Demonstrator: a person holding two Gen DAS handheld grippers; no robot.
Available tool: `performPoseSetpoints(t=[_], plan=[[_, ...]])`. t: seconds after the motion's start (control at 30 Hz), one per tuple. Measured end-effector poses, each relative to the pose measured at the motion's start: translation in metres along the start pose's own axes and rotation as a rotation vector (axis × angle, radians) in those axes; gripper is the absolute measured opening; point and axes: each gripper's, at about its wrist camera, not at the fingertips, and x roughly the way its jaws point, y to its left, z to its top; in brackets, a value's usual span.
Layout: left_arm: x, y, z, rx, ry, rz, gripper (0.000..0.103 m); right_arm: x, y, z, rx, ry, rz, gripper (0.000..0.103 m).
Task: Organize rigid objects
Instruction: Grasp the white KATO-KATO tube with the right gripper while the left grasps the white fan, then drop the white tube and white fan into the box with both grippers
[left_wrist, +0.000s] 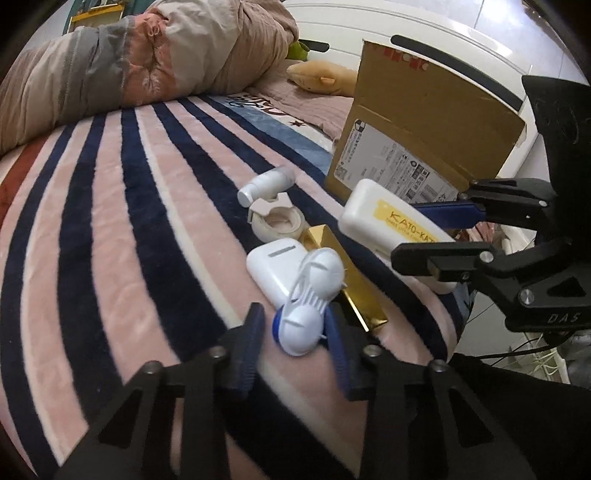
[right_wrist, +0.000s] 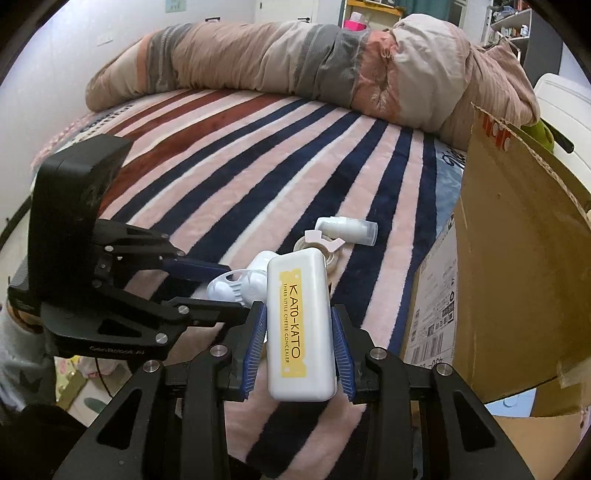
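Observation:
My right gripper (right_wrist: 298, 334) is shut on a white KATO-KATO box (right_wrist: 300, 328) with a yellow label and holds it above the striped blanket; the box also shows in the left wrist view (left_wrist: 391, 225). My left gripper (left_wrist: 295, 330) has its fingers around a white and blue double-ball plastic piece (left_wrist: 308, 306); the right finger touches it, and a small gap shows at the left finger. That piece also shows in the right wrist view (right_wrist: 236, 286). A white case (left_wrist: 275, 264), a gold box (left_wrist: 354, 291), a tape roll (left_wrist: 279, 223) and a small white bottle (left_wrist: 264, 184) lie on the blanket.
An open cardboard box (left_wrist: 424, 129) stands at the bed's right edge; it also shows in the right wrist view (right_wrist: 517, 258). A rolled duvet (right_wrist: 295, 62) lies along the far side. A plush toy (left_wrist: 321, 77) lies by the white headboard (left_wrist: 443, 48).

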Motion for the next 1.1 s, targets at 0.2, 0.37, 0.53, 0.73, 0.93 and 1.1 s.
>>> performPoseSetpoints(t=[0.2, 0.37, 0.53, 0.73, 0.93, 1.1], plan=[[0.000, -0.006, 0.000, 0.006, 0.001, 0.004, 0.021, -0.003, -0.001, 0.003, 0.009, -0.023, 0.015, 0.031], [-0.025, -0.006, 0.003, 0.005, -0.039, 0.030, 0.021, -0.015, 0.002, 0.011, -0.002, -0.062, 0.034, 0.031], [-0.066, -0.015, 0.020, 0.019, -0.092, 0.081, 0.021, -0.046, 0.001, 0.023, 0.012, -0.148, 0.092, 0.031], [-0.107, -0.053, 0.066, 0.102, -0.160, 0.118, 0.021, -0.101, -0.029, 0.032, 0.068, -0.292, 0.119, 0.031], [-0.108, -0.108, 0.124, 0.187, -0.182, 0.079, 0.021, -0.134, -0.098, 0.022, 0.176, -0.330, 0.062, 0.031], [-0.072, -0.150, 0.169, 0.248, -0.118, 0.082, 0.021, -0.116, -0.153, 0.017, 0.238, -0.235, 0.018, 0.031]])
